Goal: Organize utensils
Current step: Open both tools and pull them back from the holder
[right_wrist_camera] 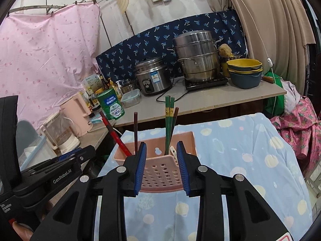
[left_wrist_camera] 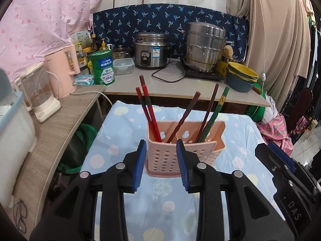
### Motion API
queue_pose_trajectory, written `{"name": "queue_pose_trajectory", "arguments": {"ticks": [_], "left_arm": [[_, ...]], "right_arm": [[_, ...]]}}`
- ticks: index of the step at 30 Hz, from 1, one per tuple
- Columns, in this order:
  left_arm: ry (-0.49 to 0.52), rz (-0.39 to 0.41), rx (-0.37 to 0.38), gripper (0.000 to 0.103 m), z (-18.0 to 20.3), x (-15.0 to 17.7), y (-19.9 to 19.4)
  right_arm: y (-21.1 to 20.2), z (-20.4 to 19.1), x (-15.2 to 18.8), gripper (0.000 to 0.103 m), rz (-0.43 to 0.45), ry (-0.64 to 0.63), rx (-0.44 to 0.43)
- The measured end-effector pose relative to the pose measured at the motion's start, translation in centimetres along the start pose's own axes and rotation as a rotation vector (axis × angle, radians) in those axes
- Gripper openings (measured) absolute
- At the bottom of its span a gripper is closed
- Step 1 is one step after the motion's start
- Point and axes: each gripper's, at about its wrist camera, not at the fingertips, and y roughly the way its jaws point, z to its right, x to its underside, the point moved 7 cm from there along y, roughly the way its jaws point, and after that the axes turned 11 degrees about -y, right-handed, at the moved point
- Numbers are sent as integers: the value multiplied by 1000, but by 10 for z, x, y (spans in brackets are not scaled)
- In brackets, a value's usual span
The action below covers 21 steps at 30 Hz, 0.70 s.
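Observation:
A pink slotted utensil holder (left_wrist_camera: pixel 170 156) stands on a table with a light blue dotted cloth (left_wrist_camera: pixel 236 140). It holds red chopsticks (left_wrist_camera: pixel 148 110), dark brown chopsticks (left_wrist_camera: pixel 186 116) and green chopsticks (left_wrist_camera: pixel 218 112), all upright and leaning. My left gripper (left_wrist_camera: pixel 161 150) is open and empty, just in front of the holder. In the right wrist view the holder (right_wrist_camera: pixel 160 172) sits between the fingers of my open, empty right gripper (right_wrist_camera: pixel 161 152). The green chopsticks (right_wrist_camera: pixel 168 124) and a red one (right_wrist_camera: pixel 116 136) stand in it. The right gripper also shows at the left wrist view's right edge (left_wrist_camera: pixel 280 166).
Behind the table is a counter (left_wrist_camera: pixel 180 88) with a rice cooker (left_wrist_camera: pixel 151 50), a steel steamer pot (left_wrist_camera: pixel 203 46), stacked bowls (left_wrist_camera: pixel 240 76), a green tin (left_wrist_camera: pixel 102 68) and bottles. A side shelf (left_wrist_camera: pixel 60 116) on the left carries kettles. Clothes lie at the right.

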Motion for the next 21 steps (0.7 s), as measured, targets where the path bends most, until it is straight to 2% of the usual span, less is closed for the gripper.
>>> {"name": "queue_pose_trajectory", "arguments": {"ticks": [2, 9, 12, 18, 21], "left_arm": [[11, -4, -12, 32, 0, 6, -2], [18, -21, -39, 34, -6, 23, -8], [14, -26, -47, 42, -8, 27, -10], [15, -31, -60, 45, -14, 35, -14], [18, -31, -72, 52, -16, 38, -15]], "right_arm": [[-4, -3, 7, 37, -11, -7, 2], [-15, -6, 25, 39, -49, -31, 37], [-18, -5, 31, 39, -63, -33, 47], [-22, -7, 42, 39, -94, -44, 59], [-24, -9, 45, 39, -102, -60, 71]]}}
